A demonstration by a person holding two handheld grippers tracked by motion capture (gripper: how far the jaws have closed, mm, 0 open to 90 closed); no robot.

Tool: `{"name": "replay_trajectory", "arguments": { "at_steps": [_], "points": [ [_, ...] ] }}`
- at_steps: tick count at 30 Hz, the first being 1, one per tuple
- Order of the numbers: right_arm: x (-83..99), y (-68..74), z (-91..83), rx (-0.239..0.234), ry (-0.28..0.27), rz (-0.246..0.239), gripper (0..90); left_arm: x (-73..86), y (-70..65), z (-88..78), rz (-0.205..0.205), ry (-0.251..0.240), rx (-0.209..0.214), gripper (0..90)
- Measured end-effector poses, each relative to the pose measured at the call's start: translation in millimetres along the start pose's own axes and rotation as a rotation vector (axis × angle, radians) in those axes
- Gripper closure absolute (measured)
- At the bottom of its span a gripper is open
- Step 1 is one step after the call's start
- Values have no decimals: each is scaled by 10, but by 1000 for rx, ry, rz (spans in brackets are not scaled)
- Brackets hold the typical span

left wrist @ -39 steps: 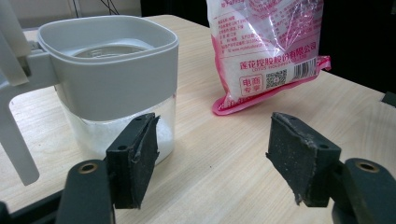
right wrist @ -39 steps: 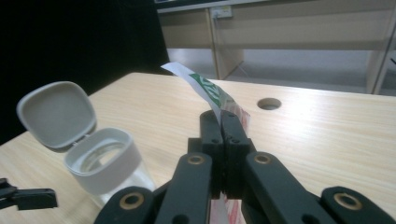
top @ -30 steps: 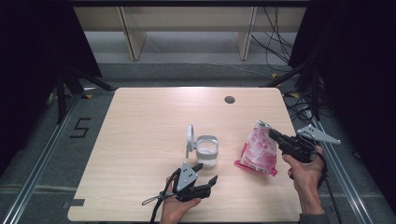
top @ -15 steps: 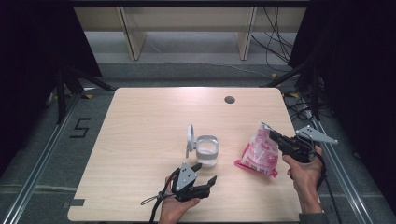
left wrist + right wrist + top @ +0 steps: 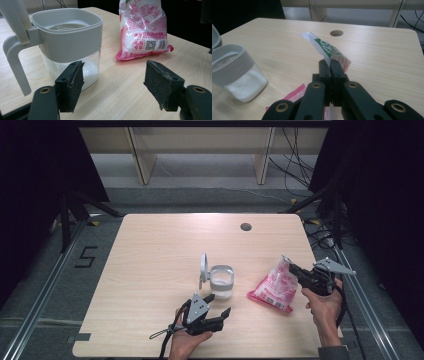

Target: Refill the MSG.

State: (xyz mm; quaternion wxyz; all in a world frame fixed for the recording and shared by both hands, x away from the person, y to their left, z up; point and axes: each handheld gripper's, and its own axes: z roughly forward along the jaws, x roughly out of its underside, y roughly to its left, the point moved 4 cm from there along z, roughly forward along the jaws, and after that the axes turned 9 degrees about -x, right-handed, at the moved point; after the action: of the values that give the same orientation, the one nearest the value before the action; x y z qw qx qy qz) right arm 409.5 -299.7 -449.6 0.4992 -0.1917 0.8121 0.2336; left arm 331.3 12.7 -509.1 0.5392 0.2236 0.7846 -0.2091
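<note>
A clear container [image 5: 221, 282] with a grey collar stands near the table's middle, its lid [image 5: 203, 267] flipped up at the left and white powder in its bottom. My left gripper [image 5: 219, 304] lies just in front of it, open, with nothing between its pads. In the left gripper view the container [image 5: 67, 37] stands behind the left jaw of my left gripper [image 5: 117, 80]. A pink printed bag [image 5: 275, 287] lies to the container's right. My right gripper [image 5: 291, 266] is shut on the bag's top edge [image 5: 324, 47] and holds that edge up, as the right gripper view [image 5: 330, 62] shows.
A round cable hole [image 5: 245, 226] sits near the table's far edge. The wooden table [image 5: 160, 250] is bare at the left and far side. Metal rails, stands and cables [image 5: 320, 235] lie on the floor around it.
My right gripper and the bag's top edge have shifted very slightly downward. The left gripper and the container have not moved.
</note>
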Motion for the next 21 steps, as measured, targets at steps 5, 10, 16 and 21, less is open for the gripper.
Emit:
{"name": "replay_trajectory", "arguments": {
  "at_steps": [5,10,16,21],
  "points": [
    [36,-27,13,7,17,-1,900,-3,20,-1,6,2,0,307],
    [52,-37,24,14,26,6,896,15,26,12,7,14,-5,303],
    [91,-95,31,39,21,38,872,9,43,0,5,16,-10,301],
    [125,-170,24,59,38,28,869,18,58,10,2,14,-6,298]
  ]
}}
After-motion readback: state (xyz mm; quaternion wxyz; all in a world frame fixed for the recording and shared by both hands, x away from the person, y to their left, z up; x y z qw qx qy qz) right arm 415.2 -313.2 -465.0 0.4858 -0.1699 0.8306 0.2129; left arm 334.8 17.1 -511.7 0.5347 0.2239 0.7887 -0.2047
